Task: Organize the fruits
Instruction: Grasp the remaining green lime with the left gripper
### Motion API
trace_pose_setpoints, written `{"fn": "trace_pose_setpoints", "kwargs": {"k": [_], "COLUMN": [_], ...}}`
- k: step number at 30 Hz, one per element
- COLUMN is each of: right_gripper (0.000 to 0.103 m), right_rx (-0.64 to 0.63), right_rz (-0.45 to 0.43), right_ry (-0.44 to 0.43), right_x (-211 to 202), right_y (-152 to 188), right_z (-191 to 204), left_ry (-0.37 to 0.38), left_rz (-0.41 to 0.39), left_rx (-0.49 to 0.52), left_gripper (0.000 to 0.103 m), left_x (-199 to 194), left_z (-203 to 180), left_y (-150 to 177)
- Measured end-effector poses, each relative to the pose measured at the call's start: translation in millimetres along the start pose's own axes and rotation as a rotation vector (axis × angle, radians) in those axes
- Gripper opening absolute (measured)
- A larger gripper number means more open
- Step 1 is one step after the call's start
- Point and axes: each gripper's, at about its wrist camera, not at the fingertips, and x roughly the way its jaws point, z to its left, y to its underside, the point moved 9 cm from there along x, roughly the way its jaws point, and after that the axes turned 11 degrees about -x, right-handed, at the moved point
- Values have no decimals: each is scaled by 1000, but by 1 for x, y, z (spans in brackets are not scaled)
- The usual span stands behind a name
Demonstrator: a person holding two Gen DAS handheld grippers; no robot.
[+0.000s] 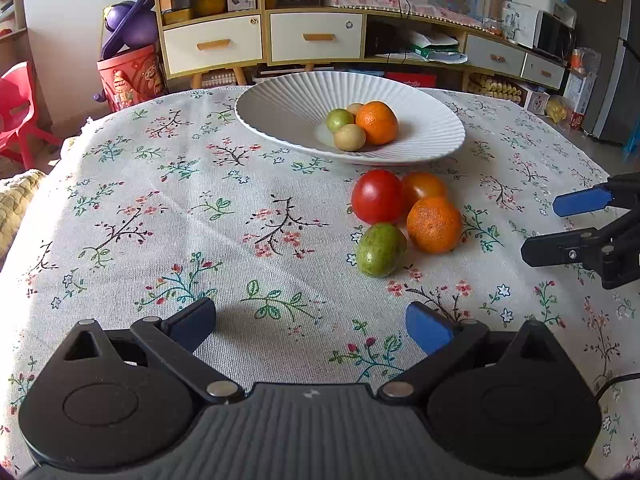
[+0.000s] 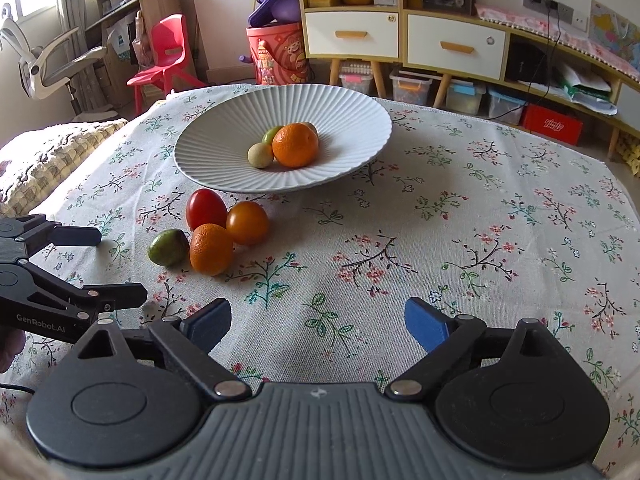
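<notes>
A white ribbed bowl (image 1: 280, 108) (image 2: 224, 148) on the floral tablecloth holds an orange (image 1: 377, 122) (image 2: 295, 145) and three small green and tan fruits (image 1: 349, 137). In front of the bowl, on the cloth, lie a red tomato (image 1: 377, 197) (image 2: 206, 209), an orange tomato (image 1: 425, 185) (image 2: 247, 222), a mandarin (image 1: 434, 224) (image 2: 211, 249) and a green fruit (image 1: 380, 249) (image 2: 168, 247). My left gripper (image 1: 311, 326) (image 2: 120, 266) is open and empty, near and left of the loose fruits. My right gripper (image 2: 318, 326) (image 1: 556, 226) is open and empty, to their right.
A red chair (image 2: 164, 54), a red bucket (image 2: 276, 54) and a wood shelf unit with drawers (image 2: 400, 36) stand behind the table. A woven cushion (image 2: 48, 160) lies at the table's left edge. The floral tablecloth (image 2: 480, 220) spreads wide to the right.
</notes>
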Motion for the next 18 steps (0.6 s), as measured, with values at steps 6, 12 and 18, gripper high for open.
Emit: {"fn": "trace_pose_setpoints", "kwargs": {"k": [6, 12, 18], "right_gripper": [95, 103, 103], "right_rx": [-32, -86, -114], "right_rz": [35, 18, -40], "right_ry": [-11, -1, 3], "right_x": [9, 11, 12], "right_y": [8, 9, 8], "right_z": [11, 19, 19], "left_ry": [6, 20, 55], "left_rz": [-37, -63, -77], "left_rx": [11, 20, 33], "left_gripper": [92, 92, 82], "left_x": [-1, 3, 4], "left_z": [-3, -8, -15], "left_y": [2, -1, -5]}}
